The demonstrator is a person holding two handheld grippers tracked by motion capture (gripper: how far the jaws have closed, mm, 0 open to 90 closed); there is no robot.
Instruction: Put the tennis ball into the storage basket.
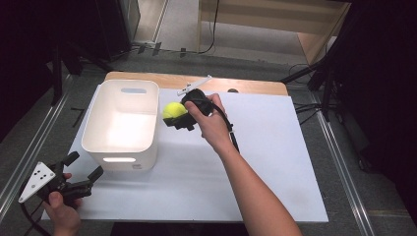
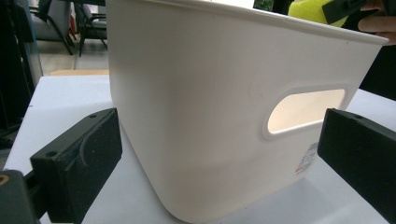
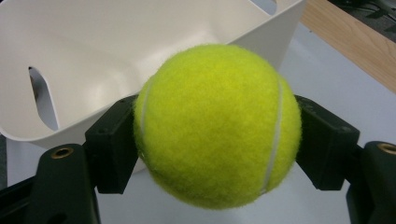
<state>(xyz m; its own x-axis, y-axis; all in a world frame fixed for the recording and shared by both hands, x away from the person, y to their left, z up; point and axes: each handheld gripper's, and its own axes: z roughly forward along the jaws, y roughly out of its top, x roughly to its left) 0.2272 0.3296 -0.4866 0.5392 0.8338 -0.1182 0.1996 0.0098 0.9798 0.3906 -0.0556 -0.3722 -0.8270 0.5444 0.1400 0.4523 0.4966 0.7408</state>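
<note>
While right gripper (image 1: 173,118) clamps fuzzy ball (image 1: 172,110) | left gripper (image 1: 84,167) gapes | smooth rounded bin (image 1: 123,142)

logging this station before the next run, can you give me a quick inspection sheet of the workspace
surface: white board on a wooden table.
job's things: tennis ball held beside the white bin, off the board; bin looks empty.
clutter: nothing seen.
grippers: right hand-held gripper shut on the ball; left hand-held gripper open near the bin's handle end.
cables: one trails from each gripper; more cross the floor behind.
surroundings: dark stands, grey floor, metal rails.
</note>
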